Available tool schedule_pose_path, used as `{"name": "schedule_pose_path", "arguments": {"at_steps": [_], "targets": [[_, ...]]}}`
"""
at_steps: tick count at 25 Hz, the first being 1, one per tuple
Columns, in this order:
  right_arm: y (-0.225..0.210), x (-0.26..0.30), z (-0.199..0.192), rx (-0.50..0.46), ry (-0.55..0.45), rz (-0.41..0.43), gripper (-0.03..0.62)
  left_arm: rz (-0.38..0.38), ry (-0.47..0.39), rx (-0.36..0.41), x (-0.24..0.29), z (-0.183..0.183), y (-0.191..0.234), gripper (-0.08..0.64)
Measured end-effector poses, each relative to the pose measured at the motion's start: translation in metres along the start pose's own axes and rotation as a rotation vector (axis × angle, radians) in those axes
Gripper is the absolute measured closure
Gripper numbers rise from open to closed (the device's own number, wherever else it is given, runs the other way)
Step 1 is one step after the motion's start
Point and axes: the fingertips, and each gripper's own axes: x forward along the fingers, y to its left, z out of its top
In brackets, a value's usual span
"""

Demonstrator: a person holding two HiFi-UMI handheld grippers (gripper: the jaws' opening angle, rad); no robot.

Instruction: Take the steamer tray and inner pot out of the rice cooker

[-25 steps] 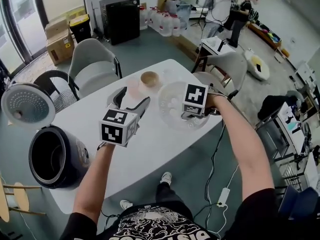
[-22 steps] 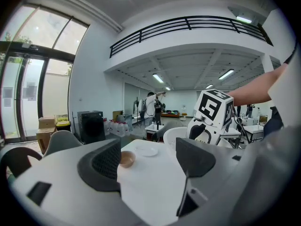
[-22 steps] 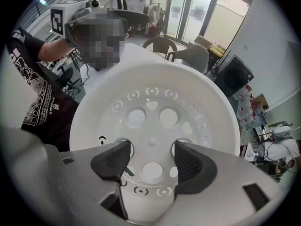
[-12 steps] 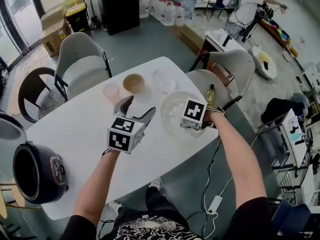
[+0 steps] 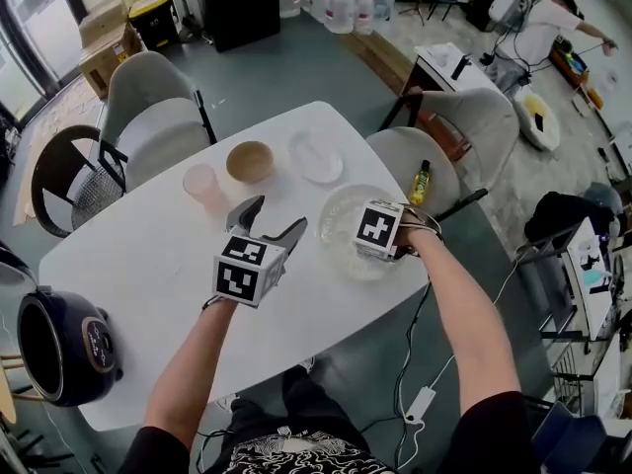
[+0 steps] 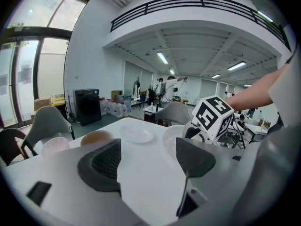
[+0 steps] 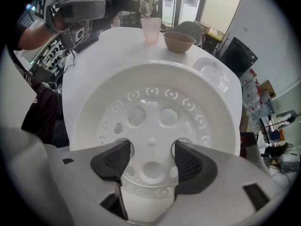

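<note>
You look down on a white worktop (image 5: 148,255). Your right tool (image 7: 151,161) points straight down into the white, perforated tray (image 5: 336,220), right of the frame's centre, near the worktop's right edge. Its jaws stand fairly wide, their tips set at two holes in the tray's floor and closed on the strip between them. Whether the tray rests on the worktop cannot be seen.

Your left tool (image 6: 146,161) hangs at the centre of the frame, just left of the tray, tilted downward over bare worktop. Its jaws are apart and hold nothing.

The dark cooker (image 5: 59,344) stands at the lower left edge, well apart from both tools. Above the left tool in the frame stand a pink cup (image 5: 200,181) and a brown bowl (image 5: 249,161).
</note>
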Motion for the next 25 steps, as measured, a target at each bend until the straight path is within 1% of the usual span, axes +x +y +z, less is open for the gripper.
{"name": "schedule_pose_path", "arguments": {"at_steps": [4,6,14,16,18,19,20,23,25], "targets": [[-0.012,0.011,-0.002,-0.024,-0.02,0.02,0.281,0.008,0.012,0.001,0.02,0.006,-0.003,0.202],[-0.02,0.013,-0.006,-0.024,-0.017,0.017,0.281,0.007,0.013,0.003,0.028,0.012,-0.006,0.202],[-0.026,0.016,-0.01,-0.016,-0.023,0.052,0.276,0.021,0.032,0.011,0.032,0.014,-0.003,0.202],[-0.028,0.015,-0.01,-0.016,-0.028,0.047,0.258,0.024,0.031,0.011,0.033,0.016,-0.003,0.202],[-0.029,0.013,-0.011,-0.014,-0.032,0.042,0.255,0.028,0.029,0.009,0.033,0.018,-0.003,0.202],[-0.029,0.012,-0.012,-0.014,-0.03,0.037,0.262,0.03,0.028,0.008,0.032,0.018,-0.002,0.202],[-0.03,0.011,-0.012,-0.013,-0.028,0.028,0.293,0.032,0.026,0.006,0.032,0.019,-0.002,0.202],[-0.035,-0.003,-0.017,-0.002,-0.001,-0.01,0.296,0.04,0.018,0.005,0.026,0.024,0.002,0.202],[-0.039,-0.016,-0.012,0.005,-0.018,-0.03,0.298,0.055,0.008,0.003,0.018,0.03,0.008,0.202]]}}
